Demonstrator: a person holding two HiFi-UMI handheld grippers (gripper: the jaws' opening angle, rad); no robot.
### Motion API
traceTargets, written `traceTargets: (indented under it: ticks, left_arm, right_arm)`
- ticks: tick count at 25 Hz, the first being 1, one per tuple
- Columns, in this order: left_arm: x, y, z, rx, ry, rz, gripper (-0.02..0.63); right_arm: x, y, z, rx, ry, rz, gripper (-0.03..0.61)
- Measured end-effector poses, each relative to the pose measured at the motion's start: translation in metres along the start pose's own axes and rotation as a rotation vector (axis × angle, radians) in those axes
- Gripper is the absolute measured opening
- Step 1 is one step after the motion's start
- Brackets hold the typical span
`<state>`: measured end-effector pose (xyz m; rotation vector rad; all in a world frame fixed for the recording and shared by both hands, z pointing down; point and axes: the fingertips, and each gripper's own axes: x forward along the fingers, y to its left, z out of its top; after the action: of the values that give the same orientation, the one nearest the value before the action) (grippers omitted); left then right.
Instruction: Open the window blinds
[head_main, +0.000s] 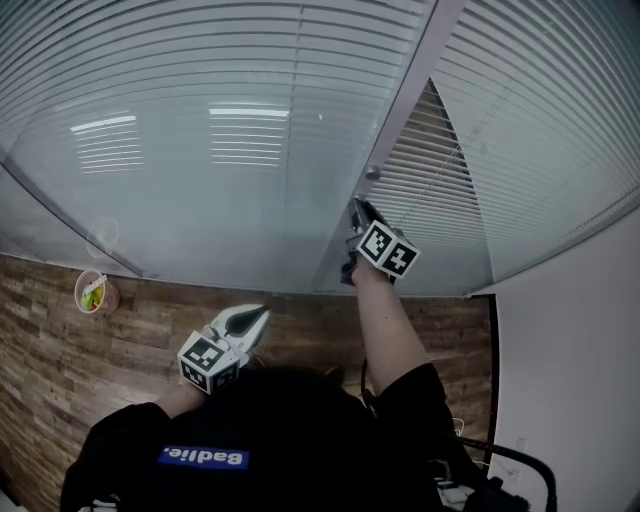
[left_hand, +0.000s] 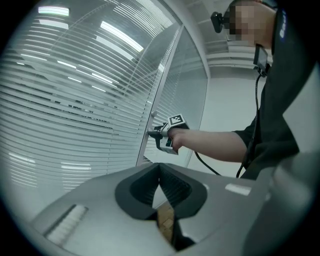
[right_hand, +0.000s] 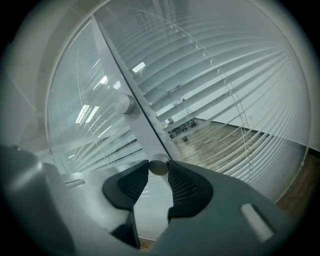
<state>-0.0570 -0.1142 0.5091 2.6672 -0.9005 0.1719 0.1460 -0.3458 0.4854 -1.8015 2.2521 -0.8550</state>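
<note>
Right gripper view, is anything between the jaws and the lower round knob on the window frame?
Nothing visible. The right gripper is already closed on the lower knob, pads against its two sides, on the window frame beside the blinds. The left gripper is well back from it.

It looks like an office: glass partition walls (head_main: 200, 200) carry slatted blinds (head_main: 540, 90), strip lights (head_main: 247, 113) reflect in them, and wood-look flooring (head_main: 60, 350) lies below.
</note>
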Motion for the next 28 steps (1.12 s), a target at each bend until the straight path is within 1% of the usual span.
traceTargets:
  ticks: [2, 3, 5, 6, 11, 14, 16, 18, 22, 26, 28]
  left_arm:
    - [0.000, 0.001, -0.006, -0.002, -0.002, -0.009, -0.002]
    - [0.001, 0.002, -0.012, -0.003, -0.001, -0.012, -0.001]
    - [0.003, 0.005, -0.023, -0.009, 0.000, -0.021, 0.000]
    - [0.003, 0.005, -0.026, -0.017, -0.001, -0.026, -0.001]
    - [0.007, -0.012, -0.017, -0.063, -0.015, -0.083, -0.001]
    - [0.016, -0.025, -0.012, -0.061, -0.014, -0.131, 0.000]
    - [0.022, -0.034, -0.013, -0.041, -0.021, -0.150, -0.001]
    - [0.024, -0.042, -0.010, -0.017, -0.041, -0.143, 0.000]
    - [0.025, -0.071, -0.003, 0.005, -0.082, -0.091, -0.001]
    - [0.045, -0.118, -0.015, -0.014, -0.093, -0.018, 0.000]
    - [0.051, -0.137, -0.018, -0.029, -0.102, 0.024, 0.000]
  right_arm:
    - [0.001, -0.002, -0.004, 0.010, 0.000, -0.001, 0.131]
    - [0.002, -0.005, -0.009, 0.012, -0.004, 0.002, 0.143]
    - [0.002, -0.009, -0.018, 0.002, -0.023, 0.006, 0.221]
    - [-0.002, -0.010, -0.020, -0.011, -0.037, 0.007, 0.233]
    - [-0.051, -0.003, -0.016, -0.146, -0.079, -0.024, 0.235]
    - [-0.082, 0.001, -0.029, -0.157, -0.077, -0.029, 0.232]
    - [-0.099, 0.004, -0.043, -0.167, -0.074, -0.008, 0.216]
    - [-0.113, 0.012, -0.055, -0.189, -0.073, 0.036, 0.187]
    - [-0.153, 0.031, -0.073, -0.237, -0.062, 0.155, 0.129]
    - [-0.201, 0.012, -0.097, -0.248, -0.007, 0.240, 0.086]
    - [-0.221, 0.003, -0.108, -0.255, 0.029, 0.278, 0.054]
